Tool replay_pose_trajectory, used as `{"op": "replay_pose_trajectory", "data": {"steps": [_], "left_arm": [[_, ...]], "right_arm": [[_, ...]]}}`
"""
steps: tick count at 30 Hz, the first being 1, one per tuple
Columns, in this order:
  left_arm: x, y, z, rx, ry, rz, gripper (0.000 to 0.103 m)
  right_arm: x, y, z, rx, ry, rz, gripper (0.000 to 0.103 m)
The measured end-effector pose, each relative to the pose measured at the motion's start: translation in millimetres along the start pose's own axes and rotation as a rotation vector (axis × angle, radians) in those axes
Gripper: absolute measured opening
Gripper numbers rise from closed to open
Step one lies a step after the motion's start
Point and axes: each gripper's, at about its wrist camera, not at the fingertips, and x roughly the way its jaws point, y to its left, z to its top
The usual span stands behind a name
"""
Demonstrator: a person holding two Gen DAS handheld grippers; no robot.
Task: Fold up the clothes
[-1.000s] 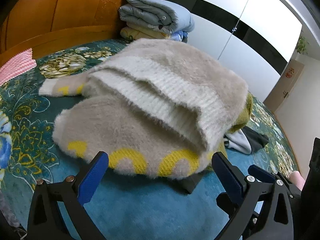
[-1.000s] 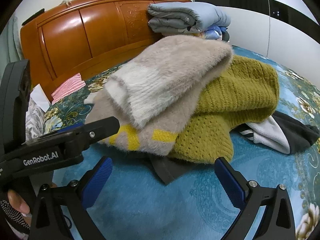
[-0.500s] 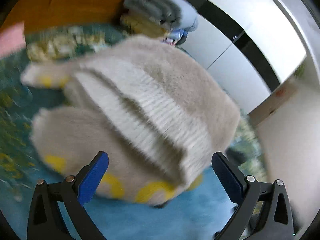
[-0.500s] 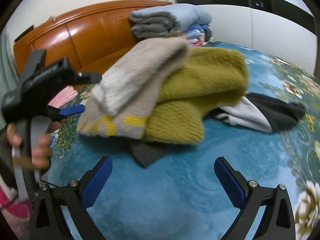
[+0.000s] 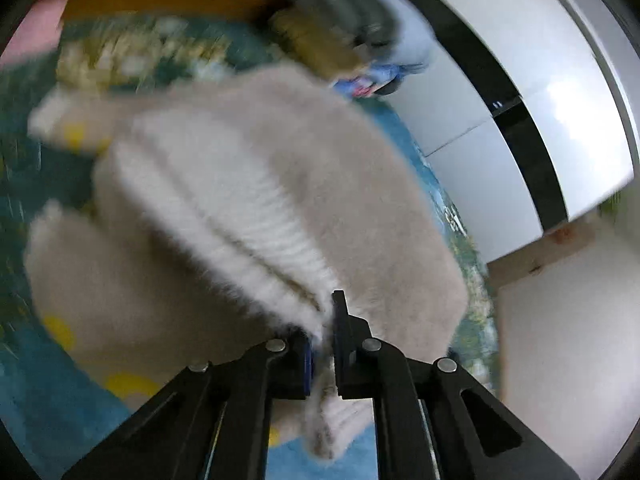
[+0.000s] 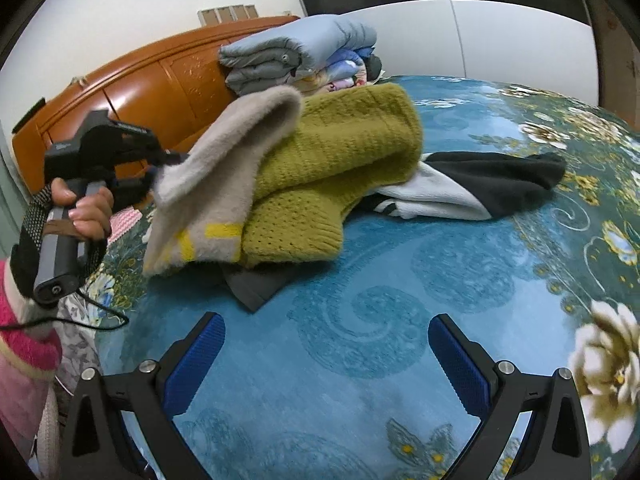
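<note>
Fuzzy beige sweater (image 6: 224, 176), marked with yellow, lies topmost on a heap of clothes on the bed (image 6: 400, 288), draped over an olive-green knit (image 6: 340, 168) with a black-and-white garment (image 6: 480, 184) trailing off to the right. Its near white ribbed edge is clamped in the left gripper (image 5: 322, 344), whose jaws are pressed together on the fabric; from the right wrist view that corner looks raised off the heap and drawn leftward. From this pinch the sweater's length runs away toward the wooden headboard (image 6: 132, 92) and the stacked quilts (image 6: 296, 52). The right gripper (image 6: 326, 364) hangs with its jaws wide apart above bare bedspread, holding nothing, the heap ahead and slightly left of it. Judging by this, the left arm is the nearer one, and the right would need to reach forward-left to take a second corner.
</note>
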Motion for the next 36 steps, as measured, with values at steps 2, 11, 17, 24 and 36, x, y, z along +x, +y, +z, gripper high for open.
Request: {"op": "replay_pose_trajectory", "data": {"steps": [2, 11, 17, 24, 36], "left_arm": [[-20, -42, -5, 0.149, -0.063, 0.013, 0.006], [-54, -180, -55, 0.524, -0.167, -0.137, 0.005], [-53, -261, -153, 0.712, -0.007, -0.372, 0.005], [-37, -310, -290, 0.891, 0.272, -0.566, 0.005], [28, -280, -372, 0.757, 0.609, -0.434, 0.01]], "right_arm": [[-10, -11, -4, 0.021, -0.014, -0.011, 0.103], [-72, -86, -27, 0.245, -0.117, -0.07, 0.103], [-125, -135, -49, 0.358, -0.195, -0.143, 0.103], [-195, -185, -79, 0.465, -0.28, -0.337, 0.103], [-276, -238, -91, 0.516, -0.31, -0.617, 0.103]]}}
